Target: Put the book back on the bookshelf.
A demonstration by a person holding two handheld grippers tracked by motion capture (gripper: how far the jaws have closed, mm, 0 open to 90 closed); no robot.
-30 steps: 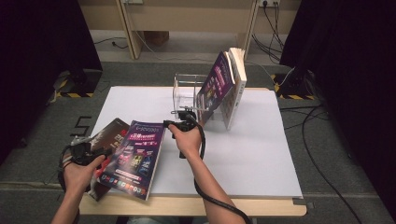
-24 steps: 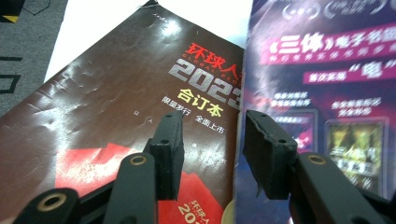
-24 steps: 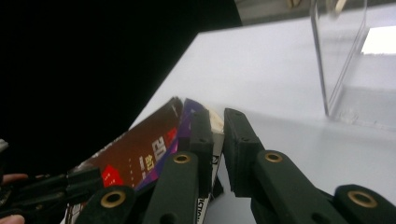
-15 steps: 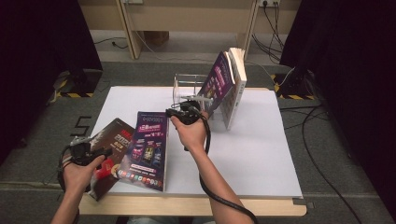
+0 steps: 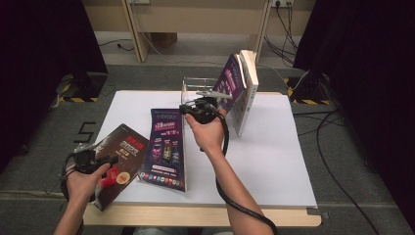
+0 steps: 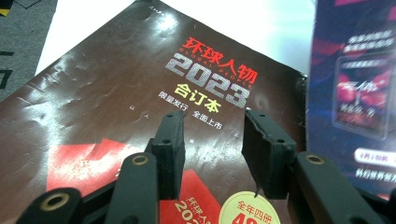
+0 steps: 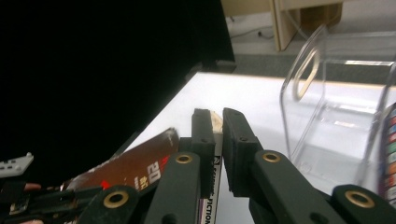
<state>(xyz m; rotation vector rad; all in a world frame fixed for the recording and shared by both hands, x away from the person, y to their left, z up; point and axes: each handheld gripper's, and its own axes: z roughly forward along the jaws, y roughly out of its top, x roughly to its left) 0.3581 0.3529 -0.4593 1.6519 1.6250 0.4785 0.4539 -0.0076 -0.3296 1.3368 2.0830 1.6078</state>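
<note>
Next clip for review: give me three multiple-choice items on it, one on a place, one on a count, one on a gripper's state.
1. Where is the clear rack?
A. at the table's far side, beside the leaning books
B. on the floor
C. at the near edge

2. How many magazines are in front of the rack?
A. one
B. two
C. four

3. What are the right gripper's jaws doing?
A. standing wide open
B. resting flat on the table
C. pinching a magazine's edge

Answers:
1 A: the high view shows the rack next to the books.
2 B: a brown magazine and a purple magazine.
3 C: the right gripper view shows the jaws closed on the purple magazine's edge.
</note>
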